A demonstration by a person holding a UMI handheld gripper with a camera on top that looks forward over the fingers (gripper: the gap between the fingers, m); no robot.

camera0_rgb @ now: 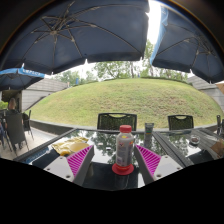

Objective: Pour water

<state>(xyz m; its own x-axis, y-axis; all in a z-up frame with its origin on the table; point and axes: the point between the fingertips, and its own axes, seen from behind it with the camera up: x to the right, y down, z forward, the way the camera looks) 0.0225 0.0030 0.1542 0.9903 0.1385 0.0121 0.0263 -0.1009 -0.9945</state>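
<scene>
The clear plastic water bottle with a red cap and a red base (pixel 124 150) stands upright on the dark glass-topped table (pixel 45 148), between the two fingers of the gripper (pixel 115 160). The magenta pads (pixel 81 160) sit at its nine and three o'clock with a gap showing at each side, so the fingers are spread and not pressing on it. The cap looks to be on. Just past the bottle, at about one o'clock from it, stands a small grey metal cup (pixel 149 133), the likely vessel to fill. At ten o'clock lies a yellow cloth (pixel 69 145). Beyond are dark chairs (pixel 116 121), a grassy slope (pixel 120 98) and blue-grey parasols (pixel 85 35) overhead.

By my judgement the task has barely begun: the bottle is not gripped, lifted or tilted, and whether the cup holds water cannot be told.
</scene>
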